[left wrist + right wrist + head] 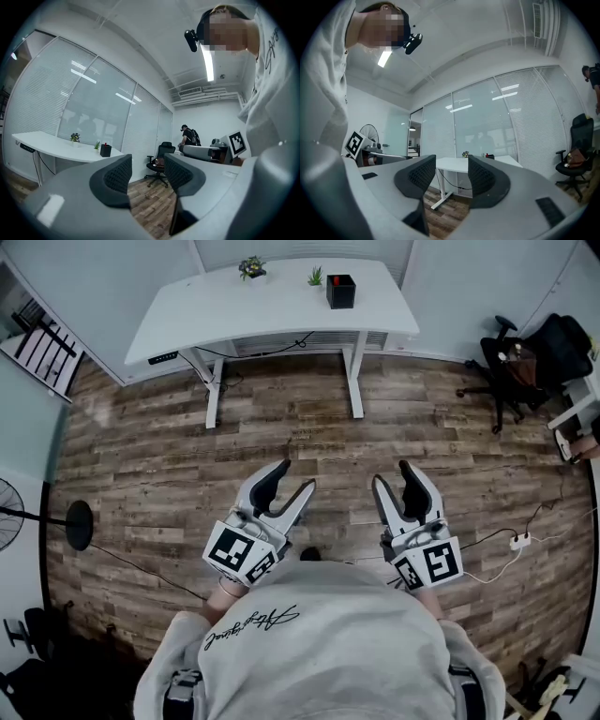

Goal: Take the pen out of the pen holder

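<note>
two grippers hang over the wood floor, well apart from the white desk [234, 306]. the left gripper [293, 476] and the right gripper [392, 474] both have their jaws standing moderately apart, with nothing between them. the black pen holder [340, 291] stands on the right part of the desk, back from its near edge and just right of the smaller potted plant [316, 277]. only the red top of the pen [337, 279] shows above the rim. the pen is likely light, stiff, slim and smooth, so it could slip or twist in a loose pinch. the exposed top end looks like the place to grip, drawing straight up. the holder looks light too and may need steadying.
</note>
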